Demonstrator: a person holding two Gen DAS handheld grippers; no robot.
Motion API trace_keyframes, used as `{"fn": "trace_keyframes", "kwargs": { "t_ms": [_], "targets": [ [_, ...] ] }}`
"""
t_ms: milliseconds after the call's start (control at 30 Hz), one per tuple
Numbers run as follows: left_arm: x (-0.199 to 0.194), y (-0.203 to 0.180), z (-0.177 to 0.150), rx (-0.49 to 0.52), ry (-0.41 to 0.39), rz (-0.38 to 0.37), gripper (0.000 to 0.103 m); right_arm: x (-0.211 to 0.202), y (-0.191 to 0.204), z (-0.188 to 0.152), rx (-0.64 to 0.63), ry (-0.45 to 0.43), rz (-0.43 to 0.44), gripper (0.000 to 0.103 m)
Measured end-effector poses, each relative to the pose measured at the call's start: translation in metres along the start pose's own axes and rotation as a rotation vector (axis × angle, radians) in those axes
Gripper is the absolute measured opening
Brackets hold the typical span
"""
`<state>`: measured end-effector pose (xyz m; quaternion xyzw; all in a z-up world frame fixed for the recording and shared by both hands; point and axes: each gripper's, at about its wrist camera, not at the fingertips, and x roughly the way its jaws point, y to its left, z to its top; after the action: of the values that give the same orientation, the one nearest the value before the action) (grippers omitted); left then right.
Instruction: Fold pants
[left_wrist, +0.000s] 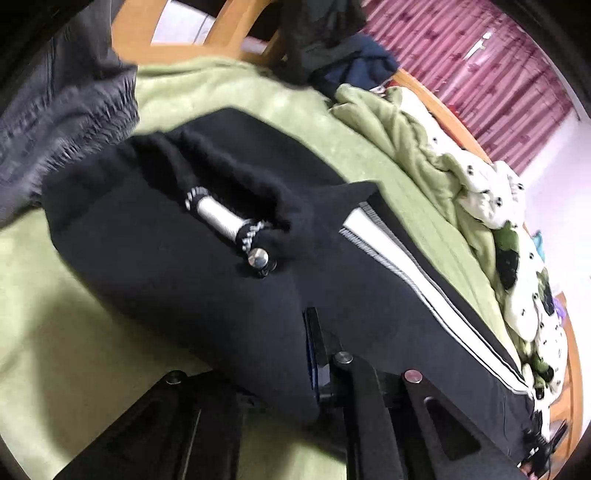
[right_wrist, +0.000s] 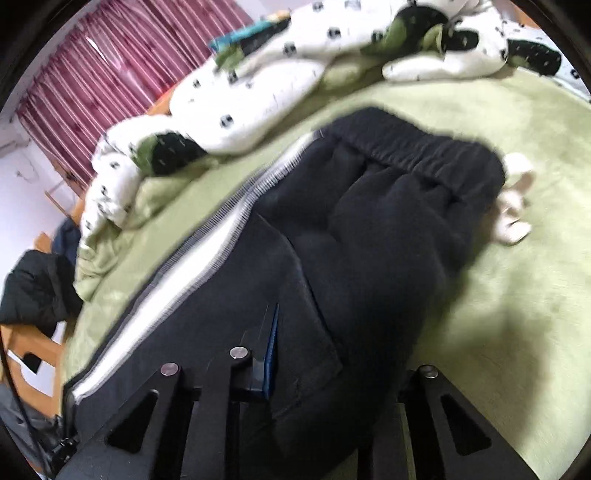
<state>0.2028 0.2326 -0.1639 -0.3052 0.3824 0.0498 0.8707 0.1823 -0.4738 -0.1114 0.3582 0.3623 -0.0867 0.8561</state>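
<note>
Black pants with a white side stripe lie on a green blanket. In the left wrist view their cuff end shows a drawstring with a silver tube. My left gripper is shut on the black fabric; one finger shows and the cloth covers the other. In the right wrist view the pants show their elastic waistband and stripe. My right gripper is shut on the pants; one finger shows and the other is hidden under fabric.
A white spotted duvet is bunched along the bed's far side. A small white cloth lies by the waistband. A grey garment hangs at the upper left. A wooden frame and pink curtains stand behind.
</note>
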Motion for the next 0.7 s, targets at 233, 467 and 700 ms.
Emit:
{"fn": "trace_keyframes", "kwargs": {
  "t_ms": [233, 467, 700],
  "targets": [
    [-0.061, -0.005, -0.038, 0.133, 0.052, -0.024, 0.011, -0.066, -0.024, -0.02, -0.016, -0.009, 0.006, 0.019],
    [-0.112, 0.008, -0.109, 0.248, 0.116, -0.048, 0.012, -0.135, -0.094, -0.058, -0.022, 0.024, -0.014, 0.019],
    [-0.113, 0.014, -0.129, 0.233, 0.144, 0.006, 0.028, -0.139, -0.117, -0.078, -0.034, 0.082, -0.061, 0.037]
  ]
}}
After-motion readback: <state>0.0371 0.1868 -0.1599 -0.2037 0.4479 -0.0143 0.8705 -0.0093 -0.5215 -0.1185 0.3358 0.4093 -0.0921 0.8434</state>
